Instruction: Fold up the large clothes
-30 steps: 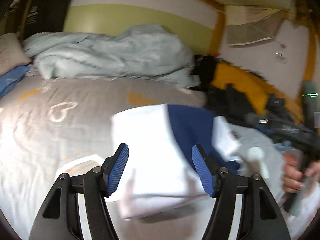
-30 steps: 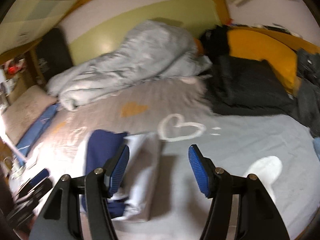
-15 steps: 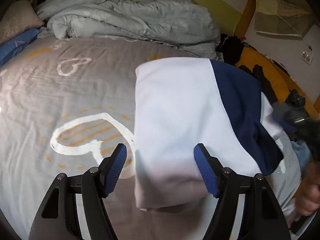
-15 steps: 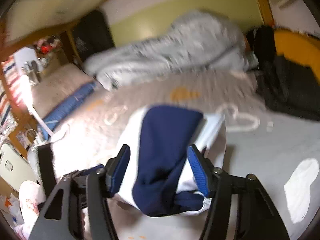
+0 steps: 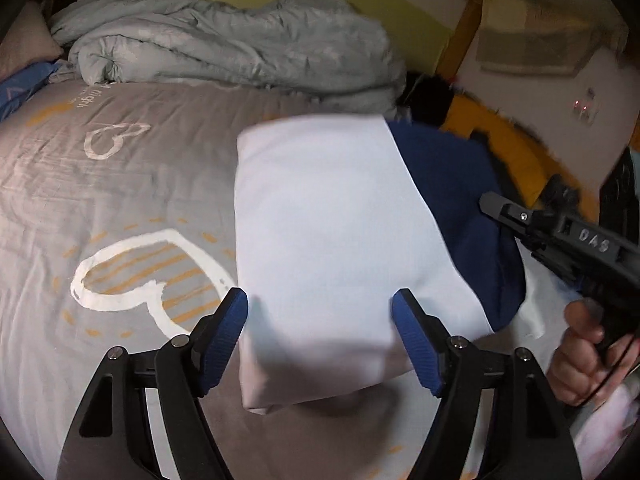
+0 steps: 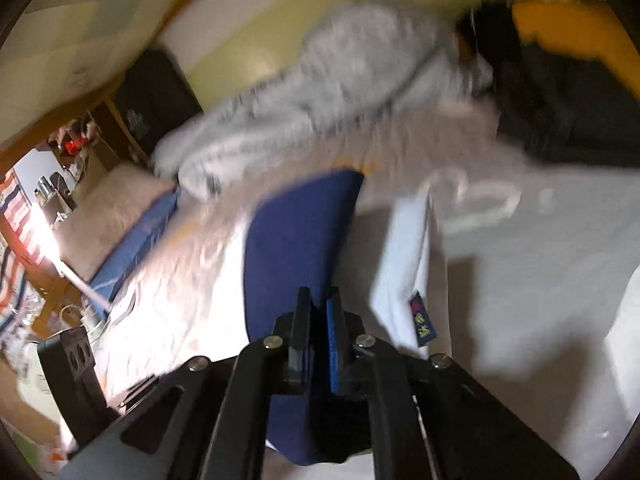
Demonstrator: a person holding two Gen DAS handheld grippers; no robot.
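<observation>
My left gripper (image 5: 320, 330) has its blue ribbed pads spread wide and its jaws are opening. The near end of the folded white and navy-blue garment (image 5: 320, 232) lies between them, but the pads do not press on it. That garment rests on the grey bedsheet printed with white and orange hearts (image 5: 120, 200), toward the bed's right side, its white panel facing up and the navy panel running along its right edge.

My right gripper (image 6: 318, 312) has its jaws drawn together, pinched on the navy-blue fabric at the garment's near right edge; the cloth (image 6: 296, 240) rises ahead of the closed pads. In the left wrist view that gripper (image 5: 560, 232) comes in from the right as a black body held in a person's hand (image 5: 580, 356).

A small dark label (image 6: 422, 320) hangs at the garment's white edge, just right of my closed pads.

Along the far edge of the bed lies a crumpled pale grey quilt (image 5: 240, 48). At the far right corner sits a pile of black and yellow cloth (image 6: 568, 80). At the far left edge are a beige pillow (image 6: 116, 208) and a blue cloth (image 6: 140, 236).
</observation>
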